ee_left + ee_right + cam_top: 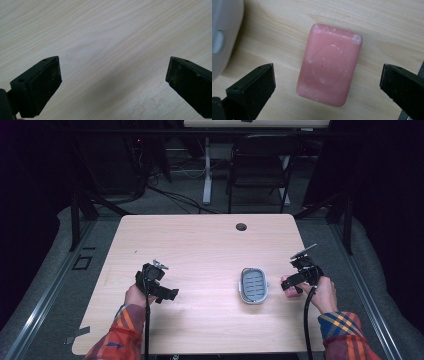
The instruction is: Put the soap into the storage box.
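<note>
**Right tool hangs spread over the pink soap; left tool spread above bare wood**

Right tool (327,75) sits at the right edge of the worktop (200,245), gripped in the person's right hand (322,292), and its two black jaws stand wide apart with nothing between them but air. Left tool (113,72) is well away on the left half of the worktop, held in the left hand (136,295); its jaws are likewise spread wide, with plain pale wood grain beneath them and nothing clamped.

Taking things from largest down: the worktop is a light wooden slab with a small round cable hole (241,226) near its far edge. Behind it stands a dark folding chair (260,165), and cables trail over the grey floor. Both of the person's forearms wear sleeves in an orange, red and blue plaid (120,332).

Next in size is a grey soap dish (254,285), oval with a ribbed inner tray, lying right of centre between the two tools and nearer the right one. In the right gripper view its pale rounded wall fills the upper left corner.

Smallest is the pink bar of soap (329,64). It lies flat on the wood just beside the dish, apart from it, directly under the right tool and framed between its open jaws without touching either. An oval stamp marks its top face, with whitish scuffs at its corners.
</note>
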The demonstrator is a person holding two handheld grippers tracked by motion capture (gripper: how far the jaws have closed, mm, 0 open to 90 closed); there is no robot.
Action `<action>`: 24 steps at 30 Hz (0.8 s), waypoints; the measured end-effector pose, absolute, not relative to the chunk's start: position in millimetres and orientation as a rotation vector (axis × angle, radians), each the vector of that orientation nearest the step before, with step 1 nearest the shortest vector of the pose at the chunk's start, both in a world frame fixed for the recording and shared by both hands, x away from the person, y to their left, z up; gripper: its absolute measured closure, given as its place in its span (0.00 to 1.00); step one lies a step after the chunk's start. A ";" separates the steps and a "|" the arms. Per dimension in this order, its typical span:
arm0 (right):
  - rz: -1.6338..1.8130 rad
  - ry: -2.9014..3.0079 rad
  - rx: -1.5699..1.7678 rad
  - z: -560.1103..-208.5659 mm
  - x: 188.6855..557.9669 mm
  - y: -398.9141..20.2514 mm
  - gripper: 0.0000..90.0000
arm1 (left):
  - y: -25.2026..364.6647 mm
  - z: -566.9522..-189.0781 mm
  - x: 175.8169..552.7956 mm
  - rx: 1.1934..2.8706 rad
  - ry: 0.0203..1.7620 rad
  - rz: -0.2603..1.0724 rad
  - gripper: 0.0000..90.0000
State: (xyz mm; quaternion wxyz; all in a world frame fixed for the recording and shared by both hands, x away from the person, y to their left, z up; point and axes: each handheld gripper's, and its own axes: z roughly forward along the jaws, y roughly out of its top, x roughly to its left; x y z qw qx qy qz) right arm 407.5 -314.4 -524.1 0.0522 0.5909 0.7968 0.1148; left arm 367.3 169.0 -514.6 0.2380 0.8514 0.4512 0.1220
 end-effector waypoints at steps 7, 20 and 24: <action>0.316 2.437 1.809 -527.5 413.5 -311.2 0.02 | 168.6 -514.8 367.4 2.337 1.235 0.334 0.00; 0.254 2.390 1.882 -533.0 420.8 -308.3 0.16 | 167.5 -515.5 367.2 2.347 1.234 0.336 0.00; 0.246 2.390 1.908 -535.3 421.8 -308.4 0.17 | 167.5 -515.5 367.2 2.348 1.234 0.336 0.00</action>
